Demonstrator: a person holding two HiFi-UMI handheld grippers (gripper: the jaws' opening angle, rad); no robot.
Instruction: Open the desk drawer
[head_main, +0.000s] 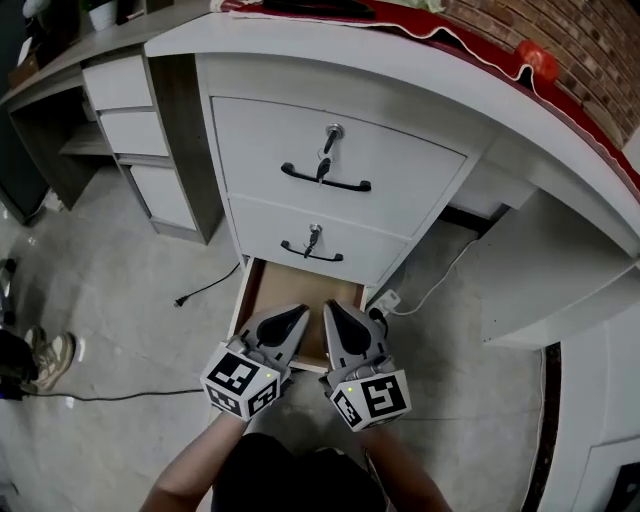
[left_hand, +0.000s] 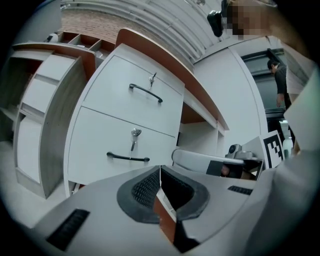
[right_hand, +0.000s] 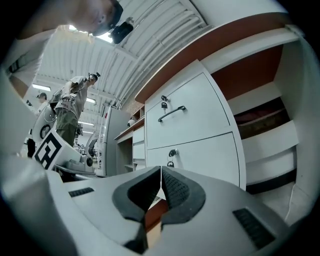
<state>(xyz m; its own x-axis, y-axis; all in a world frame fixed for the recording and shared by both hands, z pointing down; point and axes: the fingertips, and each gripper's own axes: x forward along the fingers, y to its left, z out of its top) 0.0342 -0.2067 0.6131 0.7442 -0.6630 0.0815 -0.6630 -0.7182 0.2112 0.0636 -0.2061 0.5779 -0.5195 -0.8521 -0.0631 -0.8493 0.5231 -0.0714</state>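
Head view looks down on the person's forearms (head_main: 190, 482), cut off at the lower edge, and on the left gripper (head_main: 298, 312) and right gripper (head_main: 331, 306), held side by side with their marker cubes (head_main: 240, 380) nearest. Both point over the bottom drawer (head_main: 283, 284), which stands pulled out from the desk (head_main: 420, 80). The grippers cover its front panel and much of its brown inside. Left gripper view shows that gripper's jaws closed, tips meeting in a thin line. A strip of brown wood with a white edge shows in the gap beneath the tips, and whether it touches the jaws is unclear. Right gripper view shows the same: jaws closed tip to tip, a brown strip below. Beyond, the middle drawer (head_main: 270, 225) and top drawer (head_main: 400, 160) sit closed, each with a black handle (head_main: 311, 253) and a key (head_main: 315, 235) in its lock. Farthest, a red cloth (head_main: 470, 45) lies on the desk top, cut off by the frame's edge
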